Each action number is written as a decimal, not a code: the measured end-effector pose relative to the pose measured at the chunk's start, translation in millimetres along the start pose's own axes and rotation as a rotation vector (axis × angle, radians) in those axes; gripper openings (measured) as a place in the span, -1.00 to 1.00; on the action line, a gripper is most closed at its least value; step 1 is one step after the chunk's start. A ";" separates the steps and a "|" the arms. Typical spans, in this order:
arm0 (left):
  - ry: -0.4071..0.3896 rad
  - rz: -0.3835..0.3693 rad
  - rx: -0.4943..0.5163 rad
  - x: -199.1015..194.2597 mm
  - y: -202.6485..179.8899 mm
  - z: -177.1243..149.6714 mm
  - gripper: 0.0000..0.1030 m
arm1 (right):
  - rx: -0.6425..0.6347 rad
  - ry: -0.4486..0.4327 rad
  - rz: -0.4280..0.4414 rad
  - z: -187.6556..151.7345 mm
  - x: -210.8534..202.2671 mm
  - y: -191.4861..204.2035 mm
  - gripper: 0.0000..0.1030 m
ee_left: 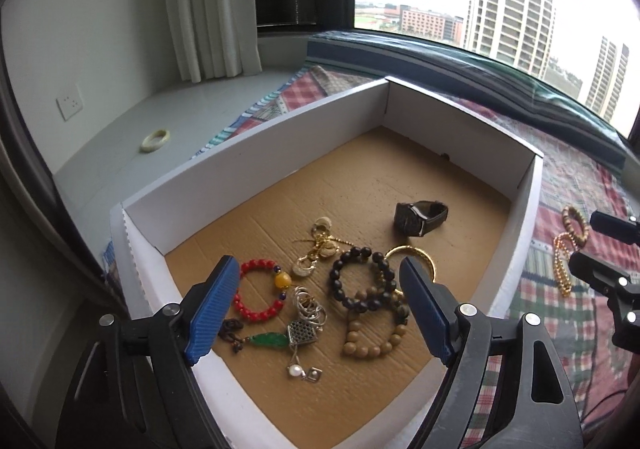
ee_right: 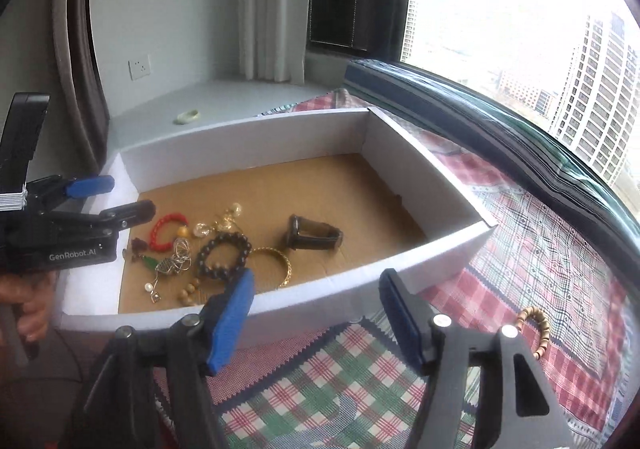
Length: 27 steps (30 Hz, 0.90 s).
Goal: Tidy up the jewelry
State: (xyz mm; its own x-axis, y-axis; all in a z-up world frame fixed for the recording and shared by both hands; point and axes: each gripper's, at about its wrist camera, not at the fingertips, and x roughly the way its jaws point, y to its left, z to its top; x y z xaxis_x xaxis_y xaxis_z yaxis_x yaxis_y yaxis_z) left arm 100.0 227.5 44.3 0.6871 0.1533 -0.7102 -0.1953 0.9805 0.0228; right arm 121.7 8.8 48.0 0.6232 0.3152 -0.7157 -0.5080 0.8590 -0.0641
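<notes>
A white cardboard box with a brown floor holds the jewelry: a red bead bracelet, a dark bead bracelet, a tan bead bracelet, a gold bangle, a dark watch and a silver necklace. My left gripper hangs open over this pile with nothing between its blue pads. My right gripper stands open and empty over the box's near wall. A wooden bead bracelet and a gold bead chain lie on the quilt outside the box.
The box sits on a plaid quilt by a large window. A pale jade bangle lies on the grey sill to the left. A person's hand holds the left gripper's handle. The far half of the box floor is bare.
</notes>
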 end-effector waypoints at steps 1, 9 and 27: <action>-0.001 -0.009 0.004 -2.4 -4.6 -0.7 0.62 | 0.007 -0.001 -0.006 -5.5 -3.1 -4.3 0.28; 0.030 -0.215 0.087 -18.8 -72.6 -27.1 0.68 | 0.125 0.023 -0.087 -81.2 -31.4 -45.4 0.28; 0.187 -0.475 0.329 45.3 -269.1 -53.9 0.80 | 0.587 0.111 -0.289 -261.1 -86.3 -148.1 0.28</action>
State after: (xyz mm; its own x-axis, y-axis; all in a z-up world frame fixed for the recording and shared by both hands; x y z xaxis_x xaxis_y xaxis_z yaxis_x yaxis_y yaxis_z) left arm 146.0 -36.1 -31.9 0.5053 -0.3051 -0.8072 0.3499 0.9275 -0.1316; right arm -12.0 -251.0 -62.3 0.6052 0.0223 -0.7958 0.0984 0.9898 0.1026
